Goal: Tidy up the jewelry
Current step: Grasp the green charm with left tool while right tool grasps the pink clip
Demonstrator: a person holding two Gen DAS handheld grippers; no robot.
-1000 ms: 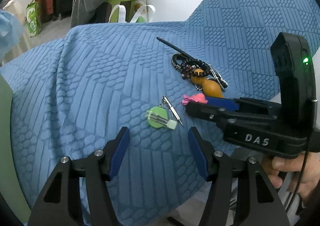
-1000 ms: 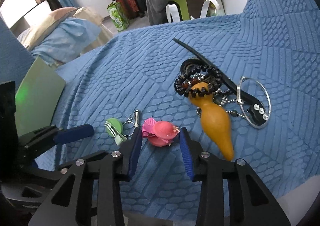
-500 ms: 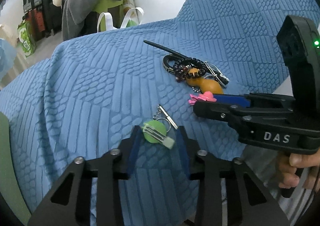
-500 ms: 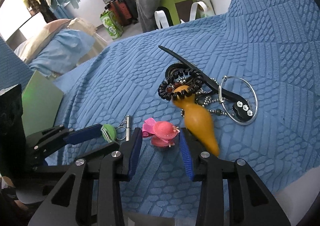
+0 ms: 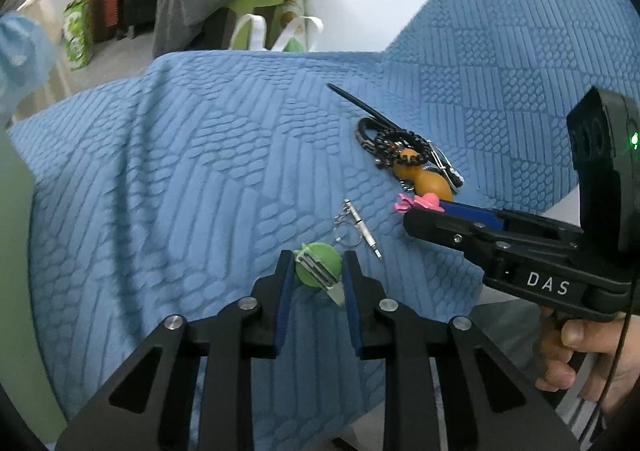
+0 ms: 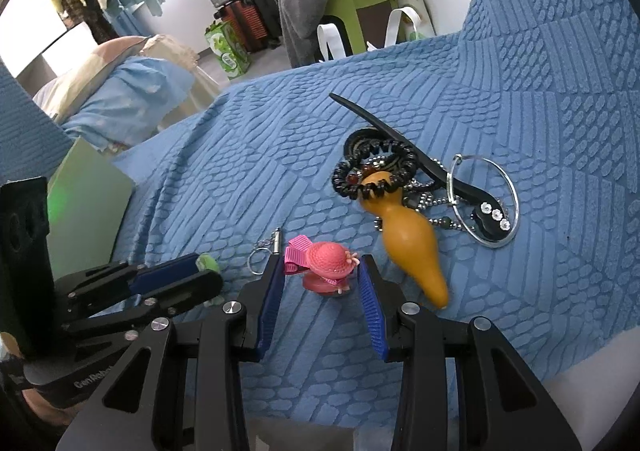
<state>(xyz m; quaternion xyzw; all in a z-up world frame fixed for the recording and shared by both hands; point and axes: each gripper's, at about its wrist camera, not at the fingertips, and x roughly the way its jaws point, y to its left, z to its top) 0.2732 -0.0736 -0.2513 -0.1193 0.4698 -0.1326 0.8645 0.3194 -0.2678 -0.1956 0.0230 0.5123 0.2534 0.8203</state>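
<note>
Between the blue ribbed pads of our left tool (image 5: 314, 271) sits a round green keychain charm (image 5: 318, 269) with a metal clip across its face; the jaws are closing on it, the pads right at its two sides, though we cannot tell whether they press yet. A split ring (image 5: 347, 237) and a thin metal pen-like pendant (image 5: 360, 229) trail off just beyond the tool's right finger.

Our right tool (image 6: 322, 287) brackets a pink hair clip (image 6: 326, 265) shaped like a little knitted hat with a ribbon bow. Its jaws stand partly open, with a visible gap on the right side of the clip and the left pad close against the bow; it rests on the cover, not lifted.

Ahead and to the right of that tool lies a heap: a smooth orange gourd pendant (image 6: 408, 239), a black beaded bracelet (image 6: 374, 171) looped over its neck, a ball chain (image 6: 436, 205), a thin silver bangle (image 6: 486, 201), and a long black hair stick (image 6: 404, 143) ending in three small rhinestone flowers.

Everything lies on a blue quilted bed cover (image 5: 180, 191) embossed with stripes and pebbled ovals.

In the left view the right tool's black body reads "DAS" in white, with a green light above; a hand (image 5: 588, 355) grips its handle. In the right view the left tool's body shows partial lettering, "GenRobot".
</note>
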